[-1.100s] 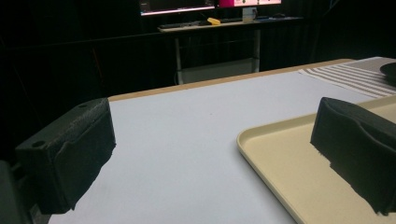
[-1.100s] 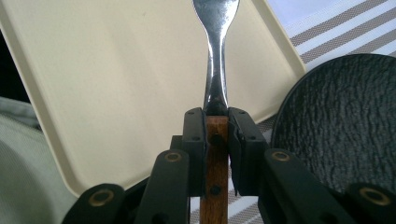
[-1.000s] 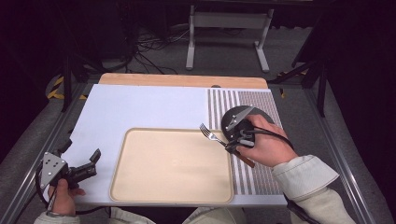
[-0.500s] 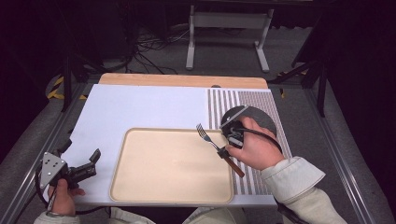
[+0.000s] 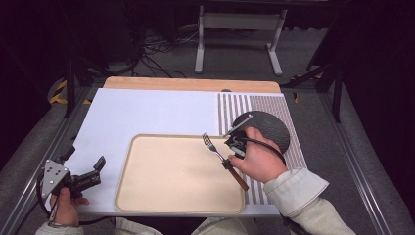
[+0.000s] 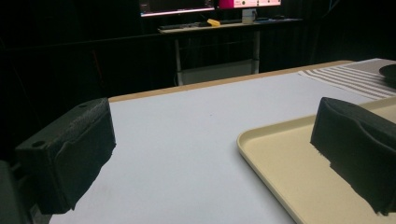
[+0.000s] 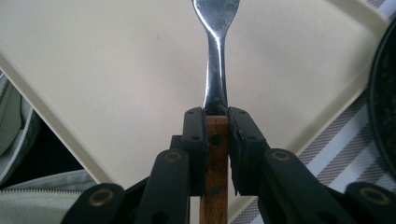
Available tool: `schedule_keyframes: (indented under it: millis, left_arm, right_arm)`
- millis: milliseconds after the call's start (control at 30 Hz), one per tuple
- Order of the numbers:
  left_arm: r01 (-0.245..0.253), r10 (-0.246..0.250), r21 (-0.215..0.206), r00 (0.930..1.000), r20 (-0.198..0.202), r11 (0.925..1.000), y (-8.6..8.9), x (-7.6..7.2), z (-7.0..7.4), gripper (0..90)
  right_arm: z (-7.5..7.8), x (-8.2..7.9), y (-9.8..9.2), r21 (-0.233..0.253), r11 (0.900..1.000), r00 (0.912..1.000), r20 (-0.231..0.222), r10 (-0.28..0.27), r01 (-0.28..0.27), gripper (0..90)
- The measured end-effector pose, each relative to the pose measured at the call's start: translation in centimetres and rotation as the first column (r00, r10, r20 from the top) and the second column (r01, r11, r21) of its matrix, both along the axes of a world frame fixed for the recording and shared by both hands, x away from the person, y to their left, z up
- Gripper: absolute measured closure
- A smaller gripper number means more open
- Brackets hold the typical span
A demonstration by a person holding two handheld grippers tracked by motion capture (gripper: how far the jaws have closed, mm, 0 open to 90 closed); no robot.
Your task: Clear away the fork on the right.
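Note:
A fork (image 5: 214, 147) with a wooden handle hangs over the right side of the beige tray (image 5: 171, 181), tines pointing to the far left. My right gripper (image 5: 230, 159) is shut on the handle just below the metal neck. In the right gripper view the jaws clamp both sides of the wooden handle (image 7: 215, 154), and the fork (image 7: 217, 56) runs up over the tray (image 7: 107, 74). My left gripper (image 5: 88, 178) rests open at the table's front left corner, left of the tray. Its jaws stand wide apart with nothing between them (image 6: 215, 135).
A dark round plate (image 5: 269, 128) lies on the striped placemat (image 5: 235, 105) at the right, just behind my right hand. A white mat (image 5: 147, 112) covers the table beyond the tray. A wooden strip (image 5: 191, 84) edges the far side.
My right gripper has carried the fork left and toward the person, from the plate's edge to over the tray's right side. The left gripper has stayed still.

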State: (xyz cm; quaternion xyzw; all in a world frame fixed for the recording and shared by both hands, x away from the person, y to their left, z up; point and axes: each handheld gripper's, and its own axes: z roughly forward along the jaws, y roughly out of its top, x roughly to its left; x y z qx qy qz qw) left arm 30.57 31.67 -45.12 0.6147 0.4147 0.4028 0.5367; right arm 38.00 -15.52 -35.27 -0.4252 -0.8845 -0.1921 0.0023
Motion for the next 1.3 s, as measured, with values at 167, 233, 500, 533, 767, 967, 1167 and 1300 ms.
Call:
schedule_keyframes:
  millis: [167,233,500,533,767,967,1167,1300]
  left_arm:
    - [0.000,0.000,0.000,1.0000,0.000,1.0000,0.0,0.0,0.0,0.5]
    - [0.000,0.000,0.000,1.0000,0.000,1.0000,0.0,0.0,0.0,0.5]
    - [0.001,-0.001,-0.001,1.0000,0.000,1.0000,0.0,0.0,0.0,0.5]
    - [0.001,-0.001,-0.001,1.0000,0.000,1.0000,0.0,0.0,0.0,0.5]
    - [0.002,-0.002,-0.002,1.0000,0.000,1.0000,0.0,0.0,0.0,0.5]
    - [0.001,-0.001,-0.003,1.0000,-0.001,1.0000,0.0,0.0,0.0,0.5]
    - [0.002,-0.002,-0.005,1.0000,-0.001,1.0000,0.1,0.0,0.0,0.5]
    - [0.002,-0.002,-0.005,1.0000,-0.001,1.0000,0.1,0.0,0.0,0.5]
  right_arm:
    - [-1.2,0.0,0.6,-0.011,1.000,0.9989,-0.037,-0.030,0.030,78.0]
    - [-1.6,0.1,0.8,-0.017,0.999,0.9983,-0.045,-0.038,0.037,78.0]
    - [-3.4,0.2,1.5,-0.044,0.998,0.9935,-0.101,-0.053,0.049,78.0]
    - [-3.5,0.2,1.5,-0.047,0.997,0.9930,-0.103,-0.058,0.054,78.0]
    - [-4.3,0.3,1.8,-0.060,0.995,0.9894,-0.118,-0.084,0.077,78.0]
    - [-4.9,0.3,2.0,-0.072,0.994,0.9859,-0.141,-0.090,0.081,78.0]
    - [-5.3,0.3,2.2,-0.084,0.992,0.9817,-0.158,-0.106,0.094,77.9]
    - [-5.6,0.3,2.3,-0.088,0.992,0.9796,-0.169,-0.109,0.095,77.9]
